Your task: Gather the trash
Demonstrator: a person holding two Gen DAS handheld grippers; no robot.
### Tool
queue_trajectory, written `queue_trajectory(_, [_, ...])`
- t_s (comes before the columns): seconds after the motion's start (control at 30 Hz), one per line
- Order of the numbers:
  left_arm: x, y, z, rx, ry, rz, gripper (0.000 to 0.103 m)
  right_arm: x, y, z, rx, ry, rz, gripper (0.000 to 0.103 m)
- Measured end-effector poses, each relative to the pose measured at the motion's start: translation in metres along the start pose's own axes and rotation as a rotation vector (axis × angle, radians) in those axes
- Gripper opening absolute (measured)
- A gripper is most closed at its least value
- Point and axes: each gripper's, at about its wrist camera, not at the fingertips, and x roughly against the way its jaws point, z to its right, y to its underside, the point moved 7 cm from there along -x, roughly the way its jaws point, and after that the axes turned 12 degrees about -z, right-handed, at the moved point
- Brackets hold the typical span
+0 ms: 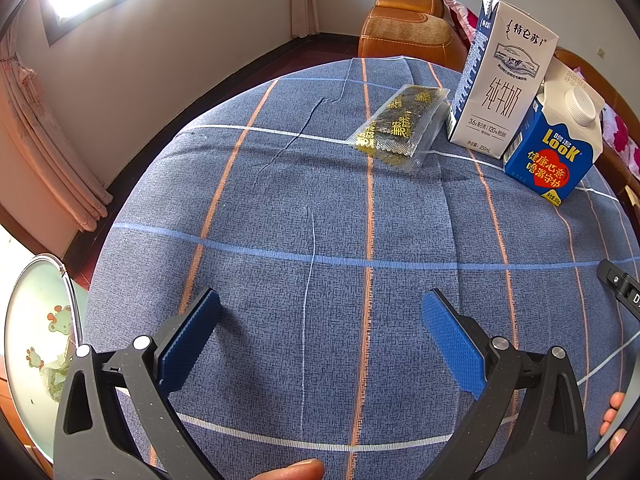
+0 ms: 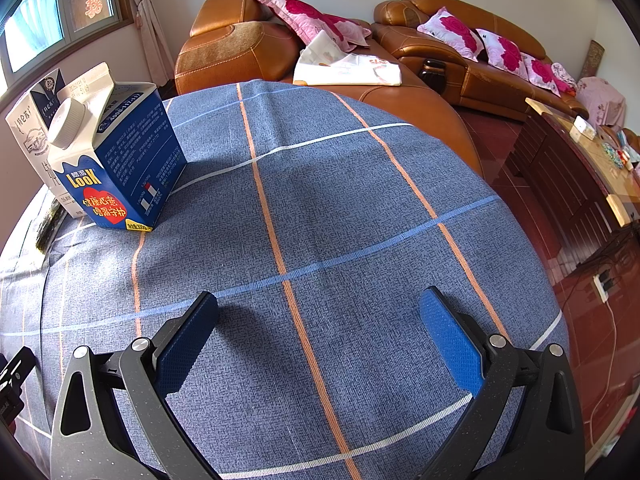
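Both your left gripper [image 1: 320,344] and right gripper [image 2: 320,344] hover with fingers spread wide, holding nothing. At the worktop's [image 1: 280,240] far side sit a flat, crinkly snack packet [image 1: 396,124], likely slippery; pinch its edge. The white carton [image 1: 500,80] and blue carton [image 2: 120,160] look light and crushable; grip their flat sides gently.

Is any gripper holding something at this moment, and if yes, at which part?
Nothing is held. The left gripper and right gripper are both open, with only the tablecloth between their fingers.
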Motion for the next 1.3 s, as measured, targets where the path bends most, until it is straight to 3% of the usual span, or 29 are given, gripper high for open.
queue_trajectory(1.3, [-0.0008, 0.0003, -0.0001, 0.003, -0.002, 0.001, 0.098, 0.0, 0.0001, -0.0002, 0.0, 0.0, 0.0, 0.098])
